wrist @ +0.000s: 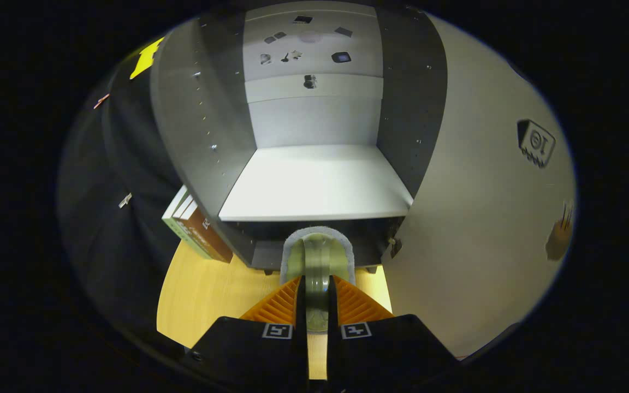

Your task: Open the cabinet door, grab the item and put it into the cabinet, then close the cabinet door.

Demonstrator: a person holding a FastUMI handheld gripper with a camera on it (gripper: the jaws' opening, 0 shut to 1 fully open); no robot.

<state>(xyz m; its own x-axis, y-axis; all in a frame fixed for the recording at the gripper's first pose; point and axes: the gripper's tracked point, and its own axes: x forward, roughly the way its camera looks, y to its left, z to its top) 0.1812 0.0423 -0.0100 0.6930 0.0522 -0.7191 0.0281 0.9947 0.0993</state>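
Pale wooden tabletop (211, 289) is seen beneath a grey cabinet (314, 180) with its door (484, 218) swung open at 3 o'clock.
A round grey-green item with a fuzzy pale rim (319, 256) is pinched edge-on between both fingers of the gripper (317, 305), at 12 o'clock ahead of them, below the bare white shelf (314, 185). Books (197, 229) are stood against the cabinet at 10 o'clock.

— How many cabinets (314, 180) do you face?
— One, with one door (473, 218) swung open, and one shelf (314, 87) above its floor.
— Books (197, 229)?
— You have a small stack beside it; the exact count is unclear.
— And in your gripper (317, 305)?
— One round item (317, 262), pinched between your two fingers (276, 305).
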